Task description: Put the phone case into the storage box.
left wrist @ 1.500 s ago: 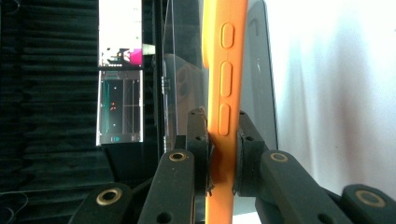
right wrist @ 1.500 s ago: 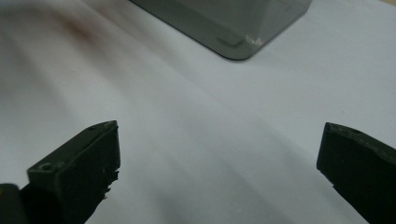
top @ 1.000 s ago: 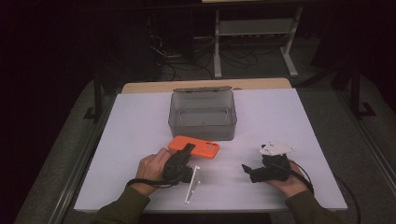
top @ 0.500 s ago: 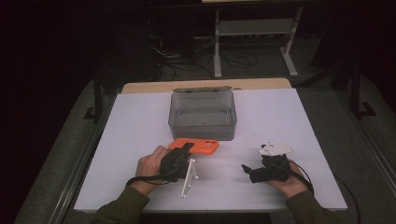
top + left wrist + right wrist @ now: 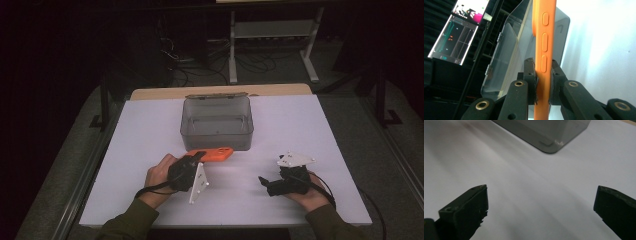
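An orange phone (image 5: 216,155) sits just in front of a clear grey plastic box (image 5: 217,122) at the table's middle. My left gripper (image 5: 199,157) is shut on the phone's near end. In the left gripper view the phone (image 5: 544,37) stands on edge, side buttons facing me, with both pads of that gripper (image 5: 543,75) pressing its two faces; the box (image 5: 506,57) lies beyond it. My right gripper (image 5: 264,182) rests on the table at the right, pointing left. Its jaws (image 5: 541,202) stand wide open over bare white tabletop, nothing between them.
The white table top (image 5: 150,130) ends at a wooden strip (image 5: 280,90) behind the box. A corner of the box (image 5: 546,137) lies ahead of the right gripper. Metal rails run along both table sides, and a shelf frame (image 5: 272,35) stands on the floor behind.
My left hand has rolled, turning the orange phone from flat up onto its edge; the grey plate on that gripper now shows its face. The right gripper has not moved.
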### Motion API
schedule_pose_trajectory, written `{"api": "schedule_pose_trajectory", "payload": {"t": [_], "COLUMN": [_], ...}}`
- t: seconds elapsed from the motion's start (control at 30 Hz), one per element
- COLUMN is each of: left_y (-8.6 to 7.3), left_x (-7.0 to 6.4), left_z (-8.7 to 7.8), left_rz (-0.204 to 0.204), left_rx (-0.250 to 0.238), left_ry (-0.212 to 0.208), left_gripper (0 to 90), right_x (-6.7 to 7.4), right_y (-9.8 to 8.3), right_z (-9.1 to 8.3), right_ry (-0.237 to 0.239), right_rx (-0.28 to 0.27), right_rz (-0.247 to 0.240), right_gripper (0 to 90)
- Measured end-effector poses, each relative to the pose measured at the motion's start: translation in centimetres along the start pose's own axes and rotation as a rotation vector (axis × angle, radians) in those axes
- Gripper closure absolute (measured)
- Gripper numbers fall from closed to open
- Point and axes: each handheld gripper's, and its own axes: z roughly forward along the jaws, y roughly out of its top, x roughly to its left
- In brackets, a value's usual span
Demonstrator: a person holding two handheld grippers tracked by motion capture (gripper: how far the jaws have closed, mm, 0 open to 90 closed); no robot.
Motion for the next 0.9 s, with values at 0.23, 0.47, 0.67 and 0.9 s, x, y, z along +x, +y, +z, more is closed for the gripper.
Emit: {"api": "schedule_pose_trajectory", "payload": {"t": [0.23,0.47,0.67,0.9], "left_y": [-0.3,-0.5,-0.8,-1.2], "left_x": [0.5,1.1,1.5,2.1], "left_z": [0.0,-0.1,-0.1,-0.1], "left_rz": [-0.068,-0.134,-0.199,-0.269], "left_rx": [-0.014,-0.026,-0.038,-0.051], "left_ry": [-0.022,-0.049,-0.073,-0.104], "left_gripper": [79.7,79.7,79.7,79.7], "right_x": [0.0,0.0,0.0,0.0], "right_y": [0.0,0.0,0.0,0.0], "right_z": [0.0,0.1,0.1,0.1], "right_ry": [-0.002,-0.005,-0.006,-0.006], "right_rx": [0.001,0.002,0.003,0.004], "right_rz": [0.002,0.000,0.000,0.000], "right_gripper": [0.0,0.0,0.0,0.0]}}
